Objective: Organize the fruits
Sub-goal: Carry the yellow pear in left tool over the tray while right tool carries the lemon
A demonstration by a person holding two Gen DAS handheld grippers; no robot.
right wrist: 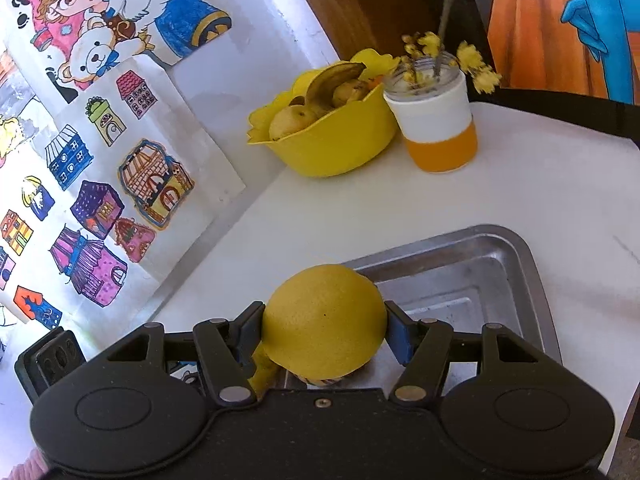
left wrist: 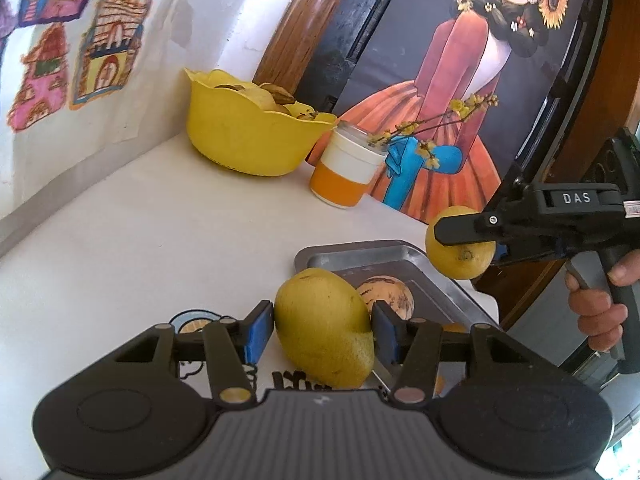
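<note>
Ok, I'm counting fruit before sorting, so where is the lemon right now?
The lemon is clamped in the right tongs, held above the near-left corner of the metal tray; in the left wrist view it hangs at the right, past the mango.

A white table [right wrist: 540, 200] stands pushed into a corner. The white wall [right wrist: 248, 20] along one edge carries children's coloured drawings of houses [right wrist: 96, 208]. A wooden door frame [left wrist: 296, 36] rises behind, beside a large painting of a woman in an orange gown [left wrist: 452, 92].
</note>
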